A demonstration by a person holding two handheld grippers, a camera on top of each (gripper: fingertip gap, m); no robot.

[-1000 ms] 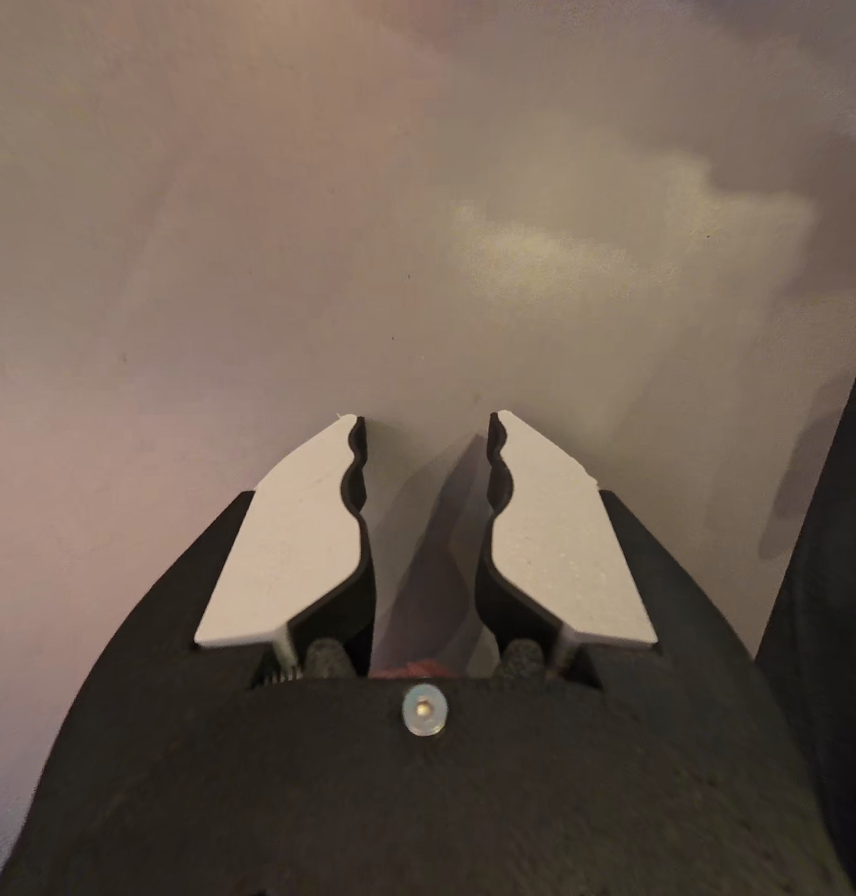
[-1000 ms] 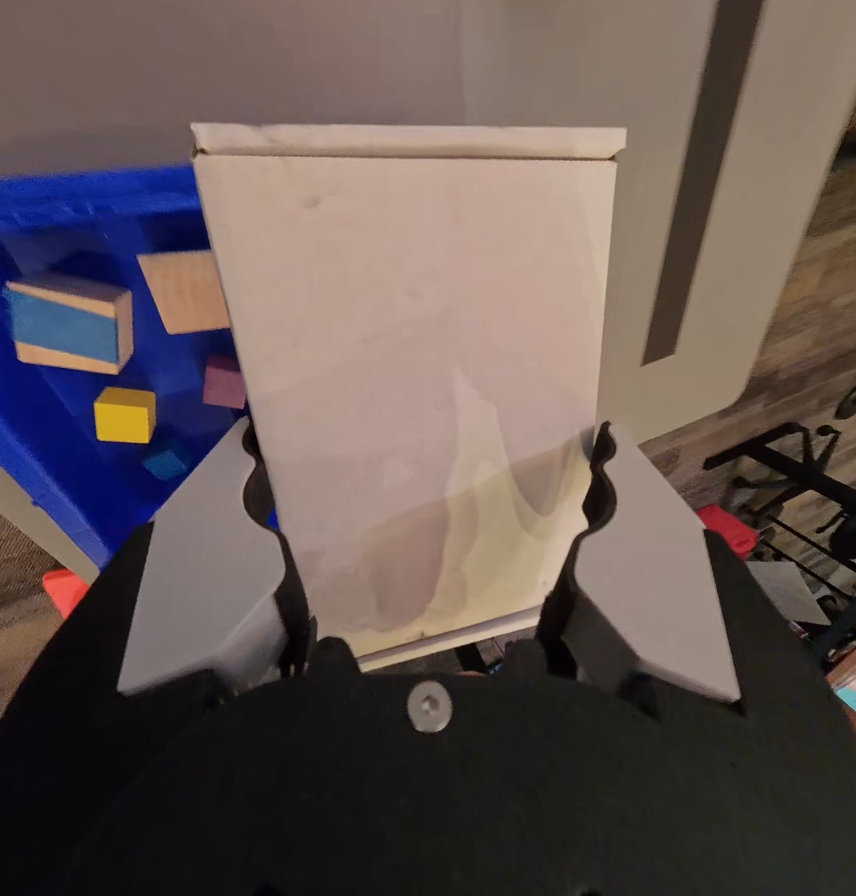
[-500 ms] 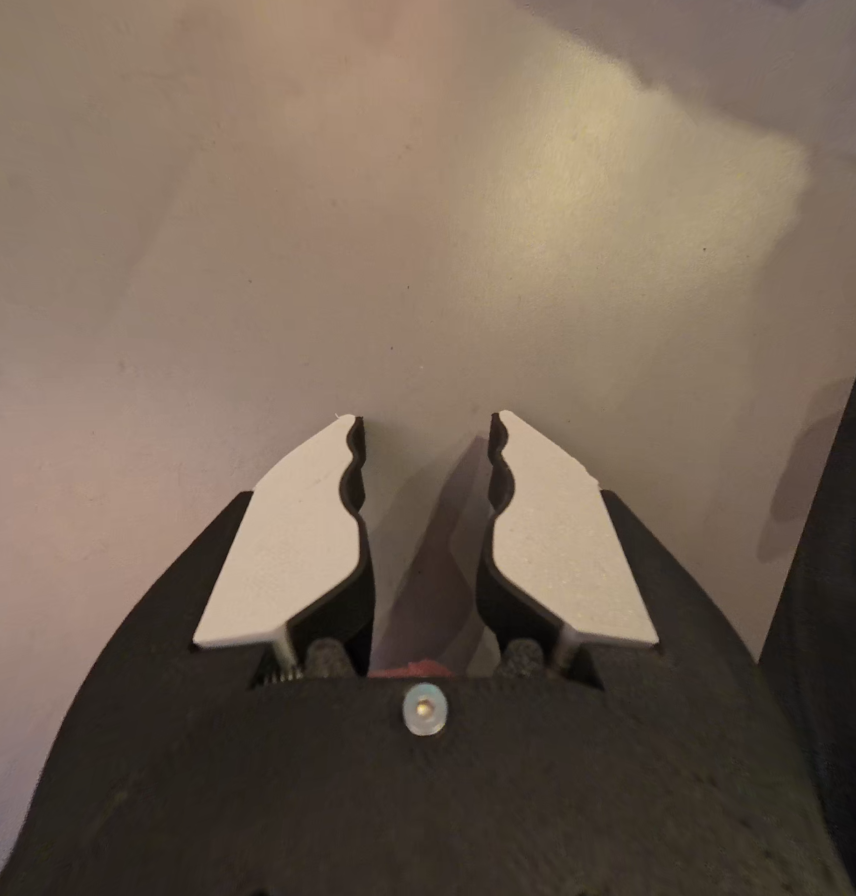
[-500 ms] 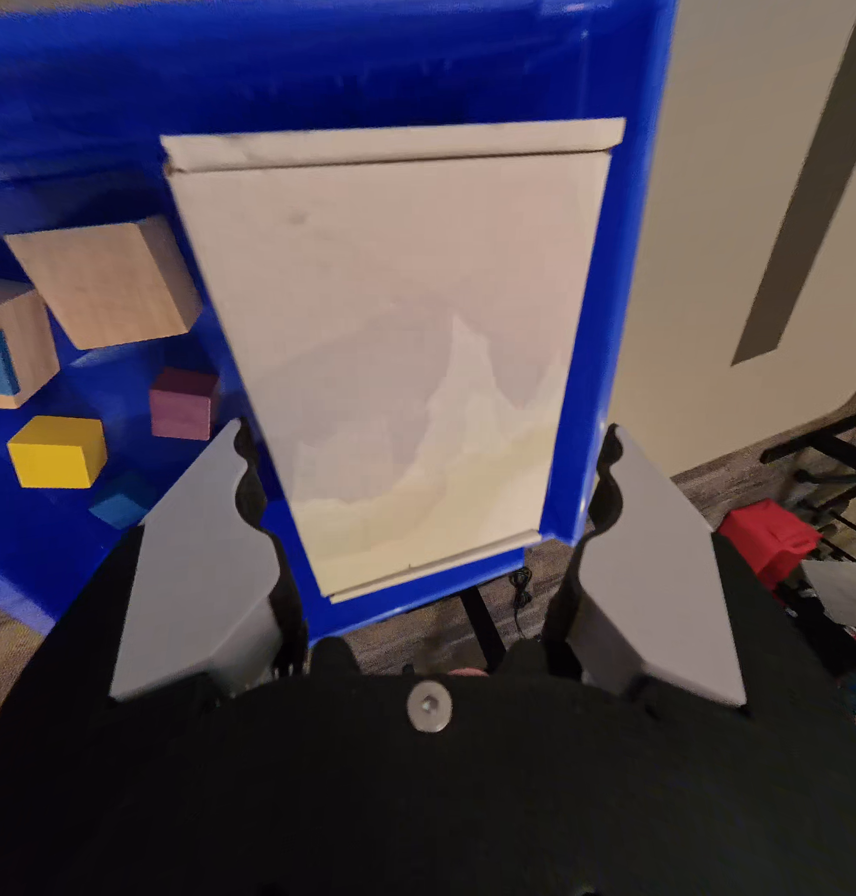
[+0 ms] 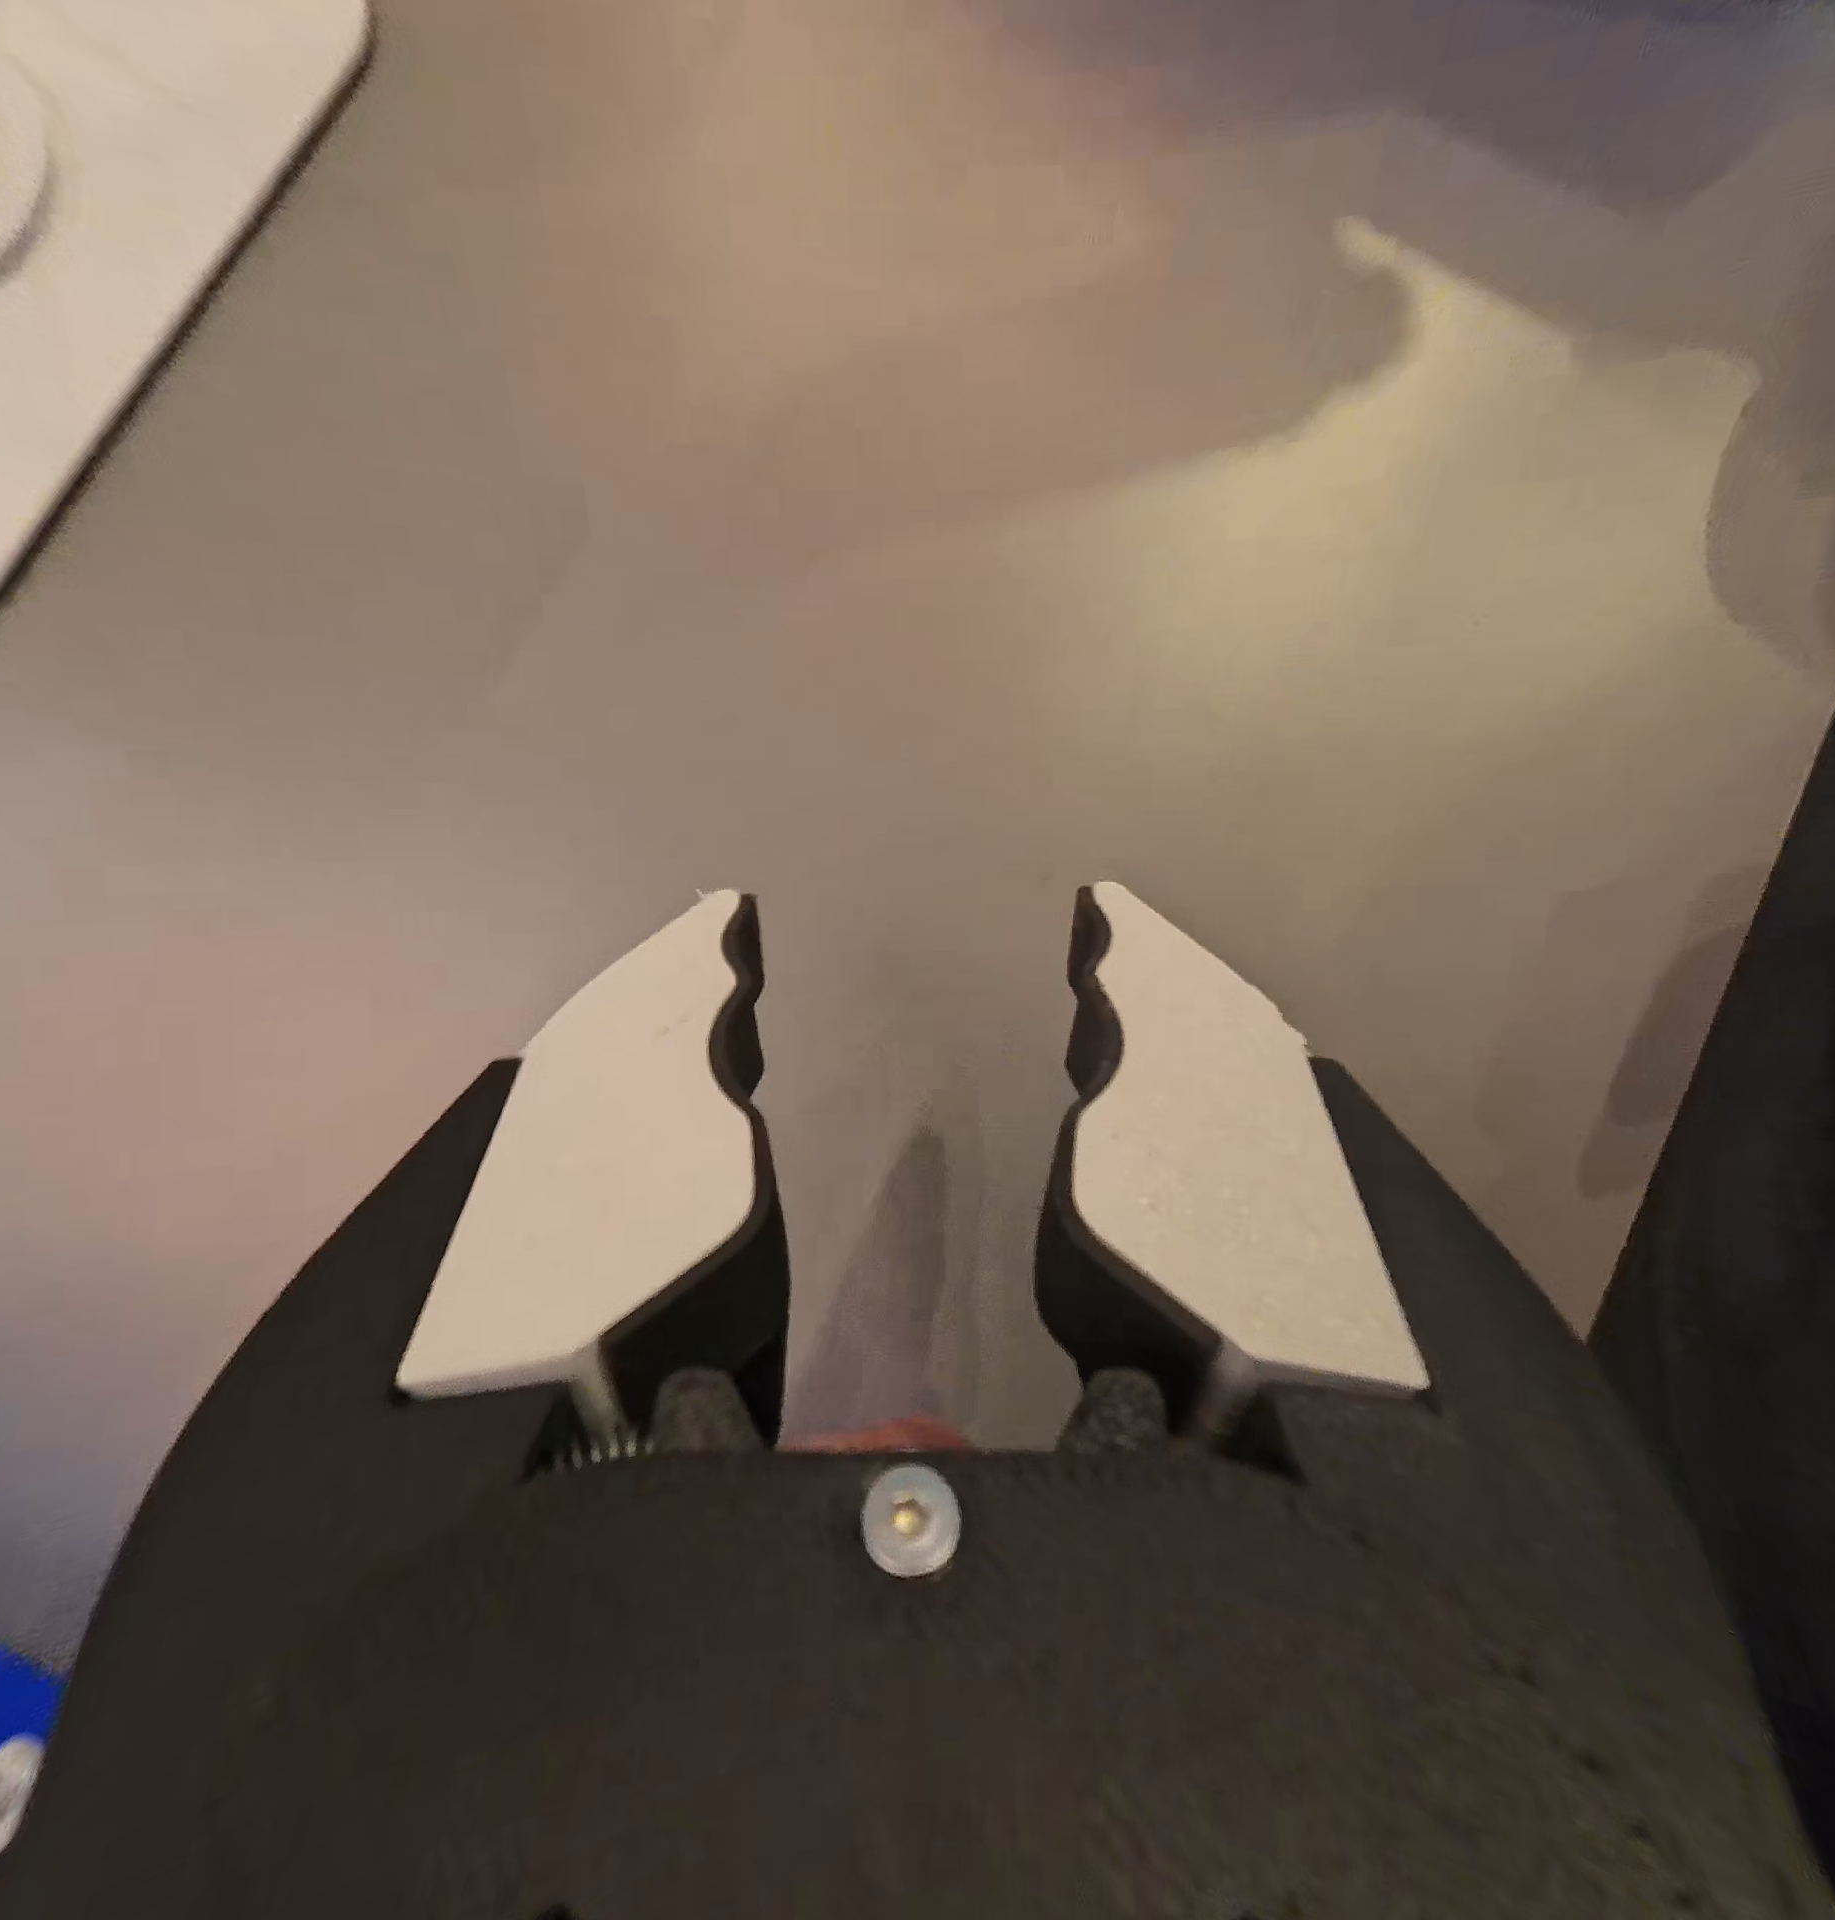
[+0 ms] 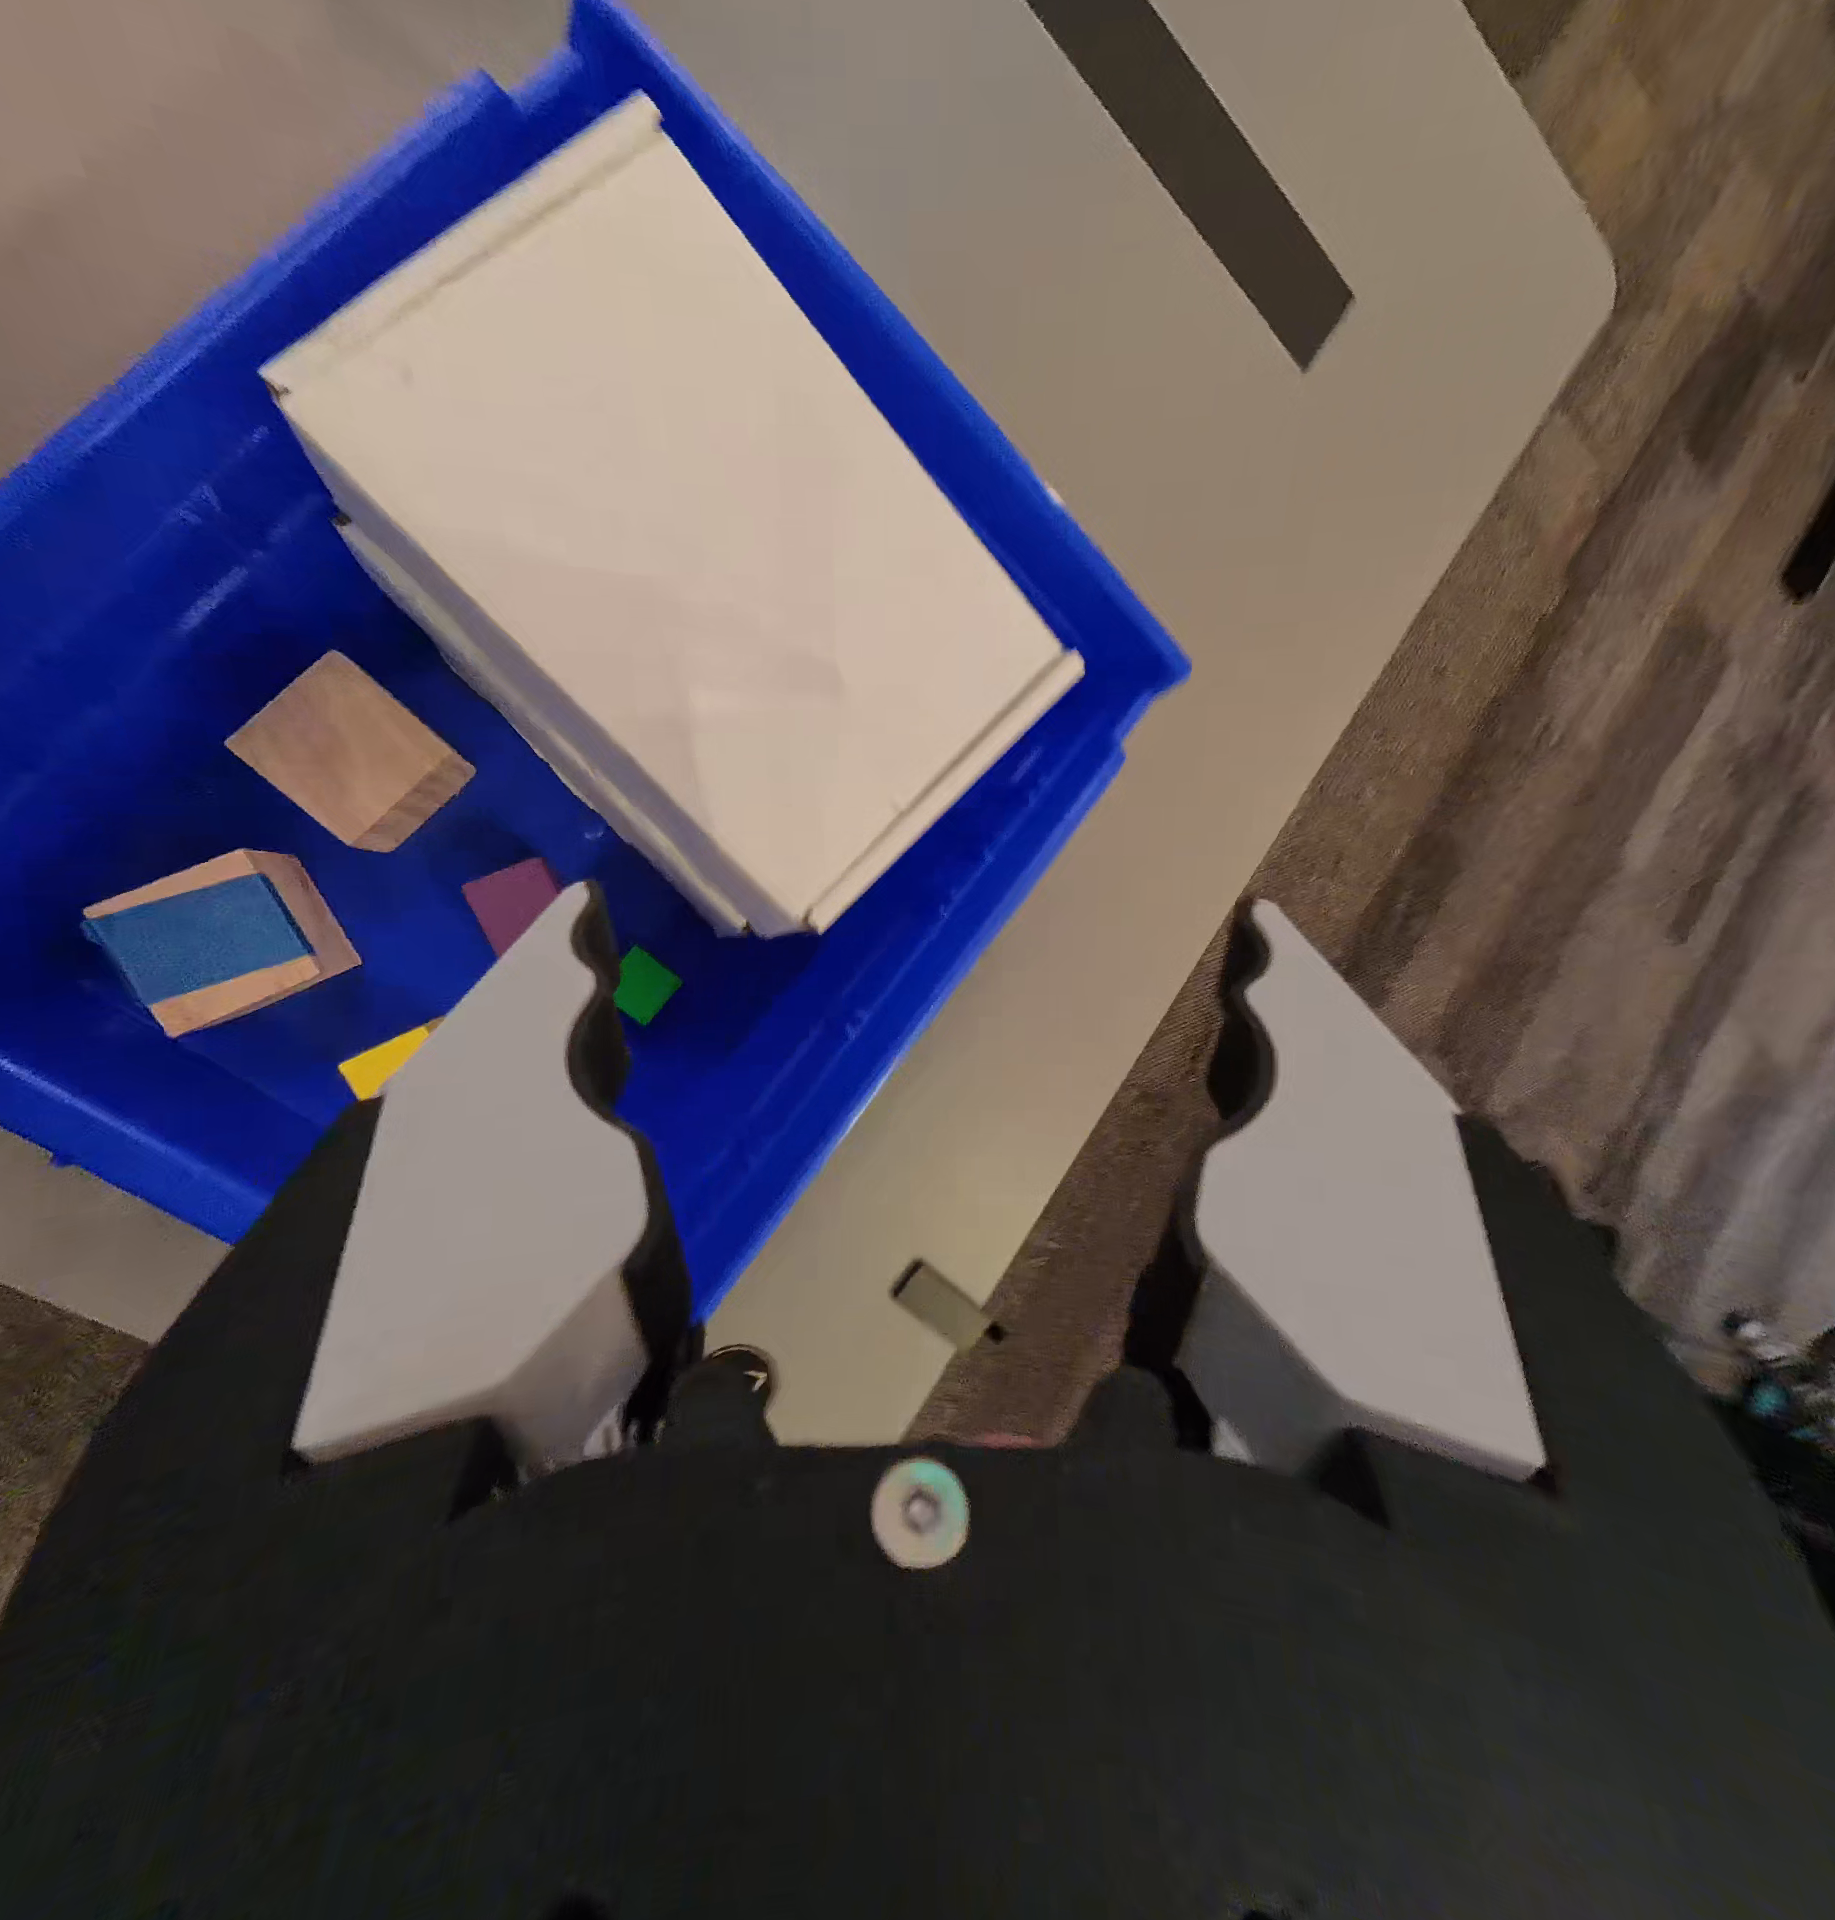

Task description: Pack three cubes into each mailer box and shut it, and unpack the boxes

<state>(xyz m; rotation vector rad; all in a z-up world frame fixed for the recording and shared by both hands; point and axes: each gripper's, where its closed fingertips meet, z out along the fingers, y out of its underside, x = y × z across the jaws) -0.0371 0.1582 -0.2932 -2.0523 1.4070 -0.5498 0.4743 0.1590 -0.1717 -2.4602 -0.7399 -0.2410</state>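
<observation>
right gripper: fingers spread wide, nothing between them
mailer box: white, shut, ahead and left of the right fingers, lying in the blue bin, against its far-right wall
cubes: loose on bin floor, left of the box; plain wood cube, wood cube with blue face, purple cube and green cube just by the left fingertip, yellow cube partly hidden behind that finger
desk: pale, bin sits on it
floor: wood-look, right of the right fingers
left gripper: fingers partly open, empty, bare desk ahead
white pad: far ahead-left of the left fingers
</observation>
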